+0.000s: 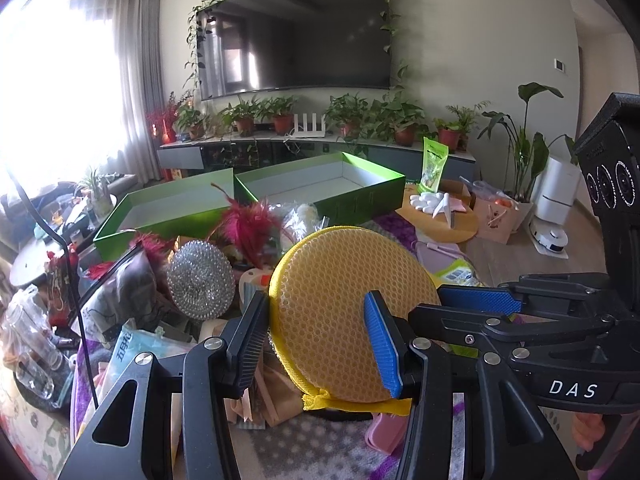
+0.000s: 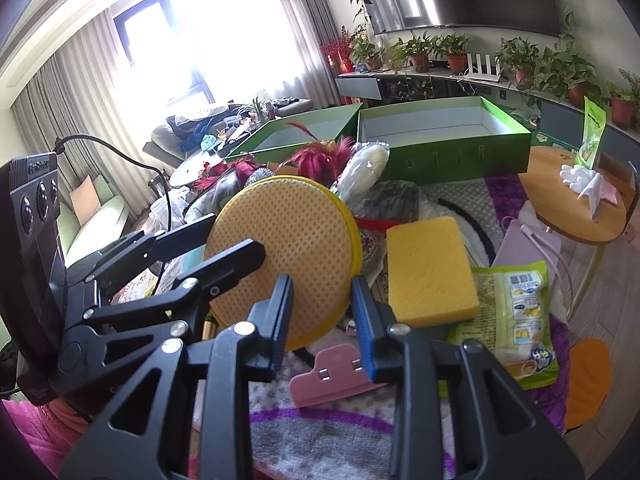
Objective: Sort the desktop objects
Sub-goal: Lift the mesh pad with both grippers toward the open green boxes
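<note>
A round yellow mesh sponge pad (image 1: 344,312) is held upright above the cluttered table. My left gripper (image 1: 316,344) is shut on the pad's lower part, one finger on each face; it also shows in the right wrist view (image 2: 288,248). My right gripper (image 2: 322,320) has its jaws around the pad's lower right edge, close to it, and I cannot tell whether they press it. The right gripper's blue-padded finger (image 1: 480,300) reaches in from the right in the left wrist view. Two open green boxes (image 1: 320,188) (image 2: 440,148) stand behind the pile.
A rectangular yellow sponge (image 2: 430,272), a green snack packet (image 2: 516,312) and a pink clip (image 2: 332,376) lie on the patterned cloth. A steel scourer (image 1: 200,280), red feathers (image 1: 248,224) and bags crowd the left. A round wooden side table (image 2: 576,208) stands at the right.
</note>
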`<state>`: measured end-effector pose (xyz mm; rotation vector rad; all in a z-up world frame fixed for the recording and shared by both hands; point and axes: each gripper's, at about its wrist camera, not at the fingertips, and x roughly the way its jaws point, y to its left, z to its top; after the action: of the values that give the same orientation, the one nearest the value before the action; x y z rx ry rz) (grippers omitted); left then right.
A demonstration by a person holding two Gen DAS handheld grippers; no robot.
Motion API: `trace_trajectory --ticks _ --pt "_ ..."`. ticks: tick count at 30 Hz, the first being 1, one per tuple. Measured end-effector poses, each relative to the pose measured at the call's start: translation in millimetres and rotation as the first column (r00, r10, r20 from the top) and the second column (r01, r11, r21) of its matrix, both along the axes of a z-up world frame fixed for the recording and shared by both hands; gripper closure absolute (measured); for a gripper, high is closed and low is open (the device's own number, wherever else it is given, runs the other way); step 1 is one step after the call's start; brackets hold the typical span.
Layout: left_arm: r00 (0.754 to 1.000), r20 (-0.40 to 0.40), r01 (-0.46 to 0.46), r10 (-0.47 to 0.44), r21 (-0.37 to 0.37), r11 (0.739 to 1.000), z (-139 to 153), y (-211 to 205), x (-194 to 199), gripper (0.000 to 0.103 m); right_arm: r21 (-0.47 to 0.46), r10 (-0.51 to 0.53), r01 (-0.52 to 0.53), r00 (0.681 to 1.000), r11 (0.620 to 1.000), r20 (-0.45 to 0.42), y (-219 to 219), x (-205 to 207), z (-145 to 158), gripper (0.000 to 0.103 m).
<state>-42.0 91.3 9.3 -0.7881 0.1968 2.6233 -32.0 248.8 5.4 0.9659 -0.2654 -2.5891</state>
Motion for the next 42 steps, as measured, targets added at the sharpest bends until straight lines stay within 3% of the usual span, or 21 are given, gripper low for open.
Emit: trace_trajectory --ticks 42 --pt "0.999 -0.037 0.036 -0.036 -0.005 0.999 27.3 39.6 -79.4 0.053 0.002 -0.035 0.035 0.998 0.999 -0.051 41.1 -72.9 28.3 0.071"
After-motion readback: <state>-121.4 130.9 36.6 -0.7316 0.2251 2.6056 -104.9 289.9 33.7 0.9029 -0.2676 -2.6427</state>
